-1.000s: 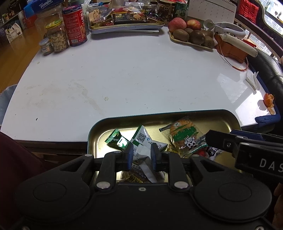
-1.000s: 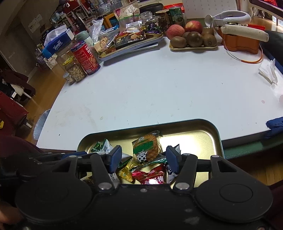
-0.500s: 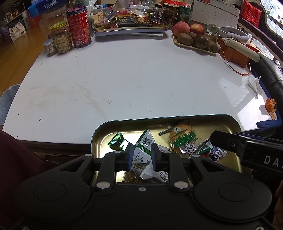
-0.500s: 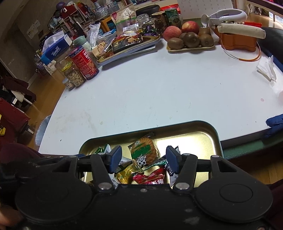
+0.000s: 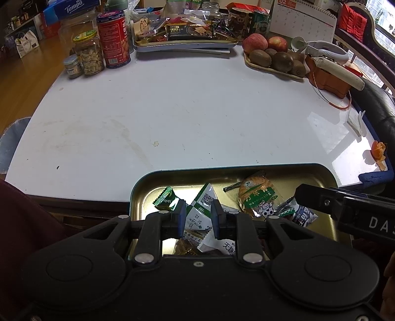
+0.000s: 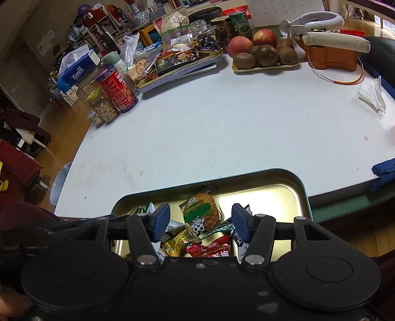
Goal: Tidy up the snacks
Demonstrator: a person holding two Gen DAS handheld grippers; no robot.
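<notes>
1. Your left gripper (image 5: 198, 217) sits over the tin (image 5: 328, 177), jaws narrowed around the white sachet (image 5: 201, 208); whether they pinch it, you cannot tell.
2. Your right gripper (image 6: 201, 222) hangs wide and empty above the biscuit pack (image 6: 201, 212).
3. Squeeze the sachet mid-body, lift straight up, and keep clear of the green candy (image 5: 166, 198).
4. The white table (image 5: 185, 103) beyond offers room for sorting.

Place: a lived-in home, a dining or living room.
Bench: white bench (image 5: 187, 108) crowded along its far edge.
Food: tray of apples and kiwis (image 6: 265, 53), glass jar of nuts (image 5: 88, 56), red snack tin (image 5: 114, 39).
Household: blue Tempo tissue box (image 6: 76, 70), desk calendar (image 5: 300, 21).
Surroundings: wooden floor (image 5: 17, 86), cluttered shelves (image 6: 98, 32).
</notes>
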